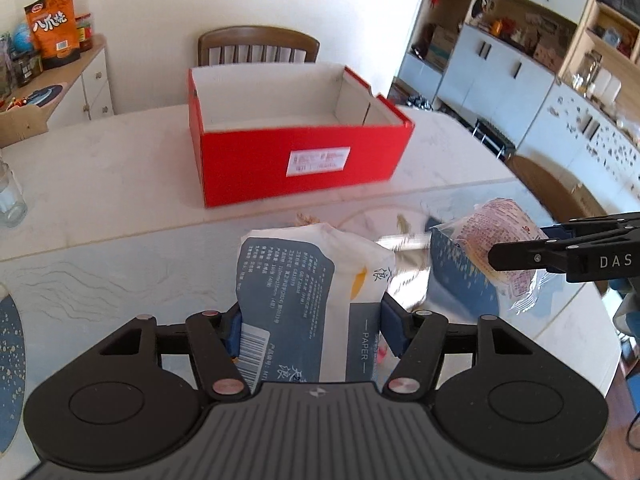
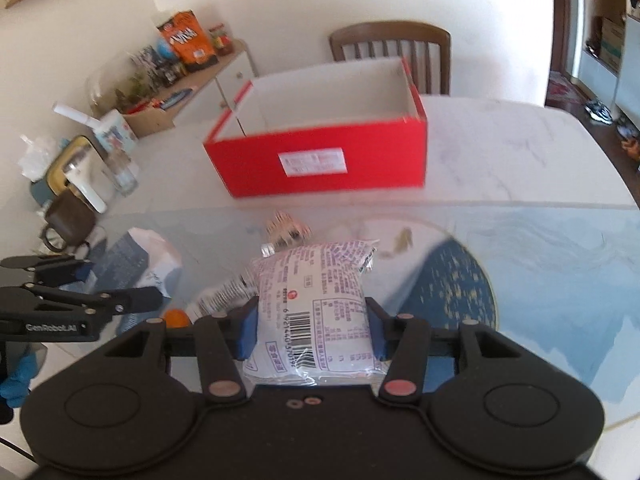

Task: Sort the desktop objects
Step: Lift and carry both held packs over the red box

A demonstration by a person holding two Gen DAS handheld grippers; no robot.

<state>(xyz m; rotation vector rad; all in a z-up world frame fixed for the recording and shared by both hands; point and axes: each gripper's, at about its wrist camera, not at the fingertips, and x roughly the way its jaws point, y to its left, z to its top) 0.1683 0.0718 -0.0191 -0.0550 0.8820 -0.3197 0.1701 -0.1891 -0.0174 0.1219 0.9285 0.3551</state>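
Note:
An open red box (image 1: 296, 160) with a white inside stands on the table beyond both grippers; it also shows in the right wrist view (image 2: 320, 160). My left gripper (image 1: 312, 328) is shut on a blue and white tissue pack (image 1: 304, 300), held above the table. My right gripper (image 2: 312, 332) is shut on a clear snack packet with a barcode (image 2: 316, 304). The right gripper and its packet (image 1: 508, 248) show at the right of the left wrist view. The left gripper with the tissue pack (image 2: 152, 264) shows at the left of the right wrist view.
A small orange object (image 2: 176, 318) and a foil packet (image 2: 224, 296) lie on the table (image 1: 100, 200) below. A glass jar (image 2: 120, 172), a mug (image 2: 68, 220) and clutter stand at the table's left. A wooden chair (image 1: 258, 46) stands behind the box. A blue placemat (image 2: 452, 288) lies at right.

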